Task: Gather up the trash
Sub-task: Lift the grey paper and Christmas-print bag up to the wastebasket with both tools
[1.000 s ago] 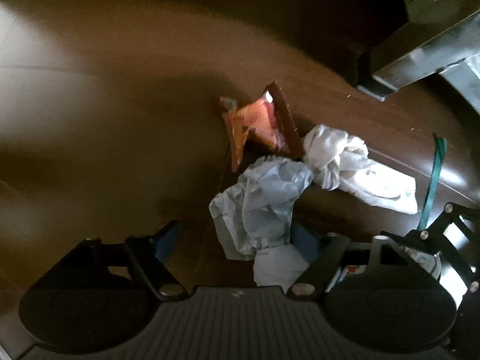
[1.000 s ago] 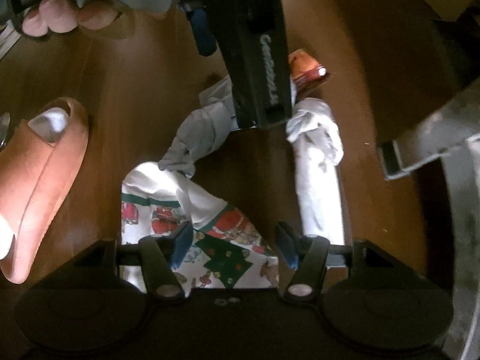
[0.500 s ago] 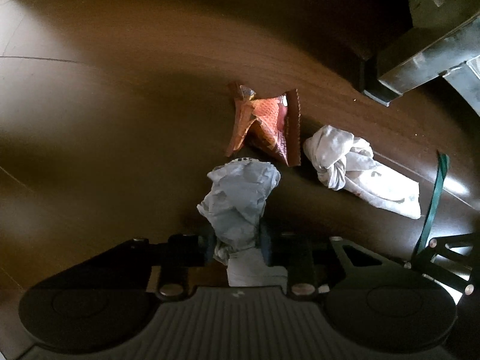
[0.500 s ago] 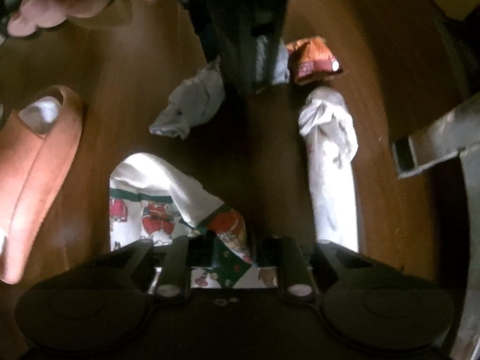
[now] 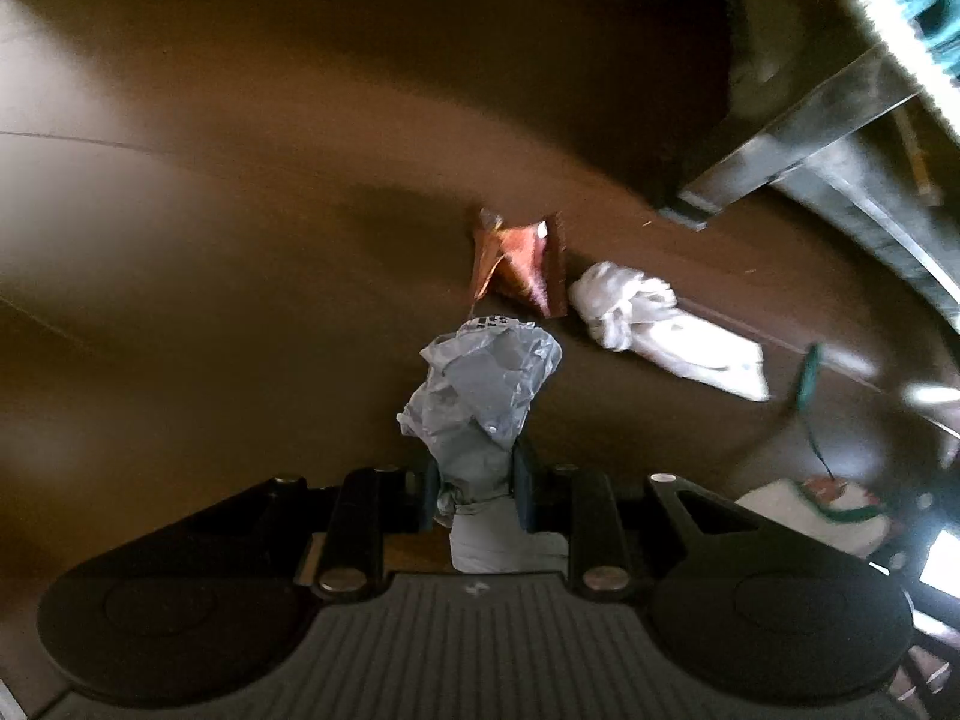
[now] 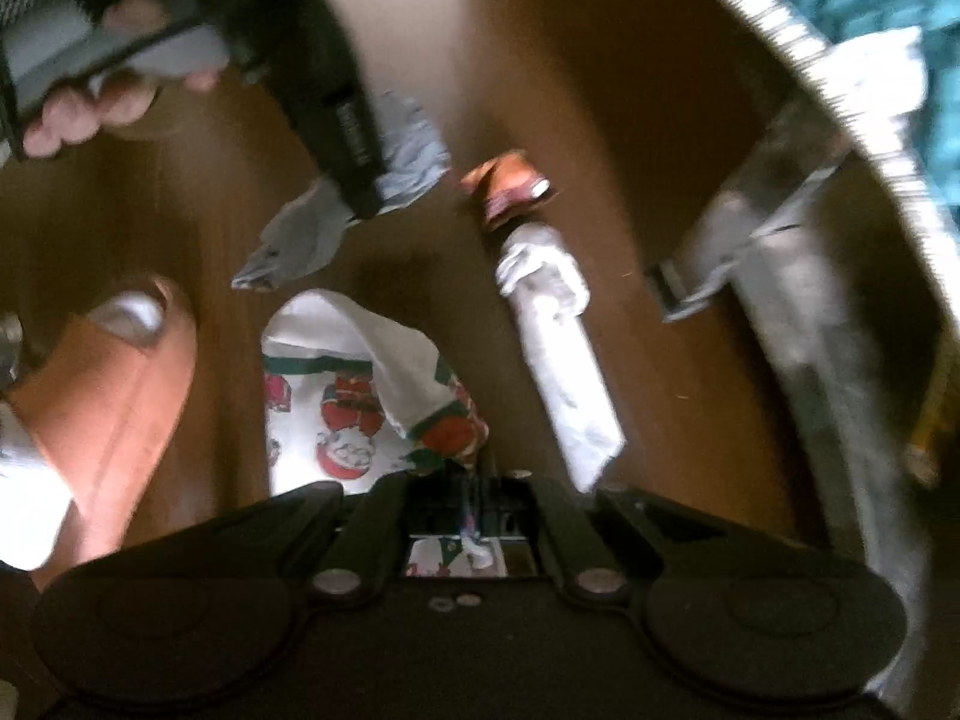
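Dark brown wood floor (image 5: 240, 240), metal furniture leg (image 5: 780, 162) upper right. From my left wrist view: left gripper (image 5: 477, 483) points down, jaws closing and already pinching a crumpled grey plastic bag (image 5: 486, 396), which hangs clear of the floor. Beyond it, an orange snack wrapper (image 5: 519, 267) lies just beside a knotted white tissue (image 5: 648, 318).

Right wrist view, blurry: right gripper (image 6: 471, 507) jaws together, clamped on a Christmas-print napkin (image 6: 360, 396), probably lifted. I see a hand (image 6: 90, 108) holding the left gripper with the grey bag. An orange slipper (image 6: 114, 396) sits left.
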Demonstrator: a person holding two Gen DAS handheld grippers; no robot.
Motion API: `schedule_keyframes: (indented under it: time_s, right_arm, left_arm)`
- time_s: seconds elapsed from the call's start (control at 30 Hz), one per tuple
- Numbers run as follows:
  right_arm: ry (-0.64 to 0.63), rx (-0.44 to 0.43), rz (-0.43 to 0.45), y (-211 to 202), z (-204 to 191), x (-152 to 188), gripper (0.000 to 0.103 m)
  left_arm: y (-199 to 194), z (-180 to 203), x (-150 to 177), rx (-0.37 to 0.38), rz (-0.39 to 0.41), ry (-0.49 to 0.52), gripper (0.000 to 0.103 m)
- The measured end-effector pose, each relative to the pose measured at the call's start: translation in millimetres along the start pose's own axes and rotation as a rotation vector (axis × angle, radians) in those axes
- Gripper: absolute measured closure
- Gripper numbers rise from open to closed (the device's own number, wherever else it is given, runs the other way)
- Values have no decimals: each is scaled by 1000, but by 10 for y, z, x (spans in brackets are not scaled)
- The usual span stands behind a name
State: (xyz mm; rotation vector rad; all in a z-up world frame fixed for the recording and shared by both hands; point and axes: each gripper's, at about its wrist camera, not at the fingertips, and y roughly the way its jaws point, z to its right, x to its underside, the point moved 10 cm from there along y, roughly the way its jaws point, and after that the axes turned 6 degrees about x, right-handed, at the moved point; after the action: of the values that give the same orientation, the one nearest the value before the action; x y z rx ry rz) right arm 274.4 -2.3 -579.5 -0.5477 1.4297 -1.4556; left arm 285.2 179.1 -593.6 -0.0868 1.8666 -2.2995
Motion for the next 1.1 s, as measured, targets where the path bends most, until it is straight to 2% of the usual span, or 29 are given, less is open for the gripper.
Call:
schedule_keyframes:
  time_s: [0.13, 0.4, 0.53, 0.73, 0.9, 1.0, 1.1]
  right_arm:
    - [68, 54, 64, -558, 105, -19, 102]
    - [196, 154, 182, -1643, 312, -179, 102]
    - [253, 197, 248, -2284, 366, -237, 102]
    - [319, 246, 336, -3144, 405, -225, 102]
    - [301, 305, 408, -3764, 445, -165, 102]
    - [293, 353, 462, -4092, 536, -152, 102]
    - [270, 414, 515, -4486, 637, -188, 103]
  left_arm:
    - [-485, 118, -62, 27, 40, 47, 80]
    - [-1855, 465, -320, 15, 211, 124, 79]
    - [-2568, 763, -405, 26, 300, 159, 79]
    - [-3523, 1238, -288, 55, 415, 190, 79]
    - [-4173, 1559, -116, 81, 496, 214, 79]
    - [-4461, 1780, -43, 123, 513, 233, 79]
    - [-4739, 2030, -22, 130, 556, 272, 79]
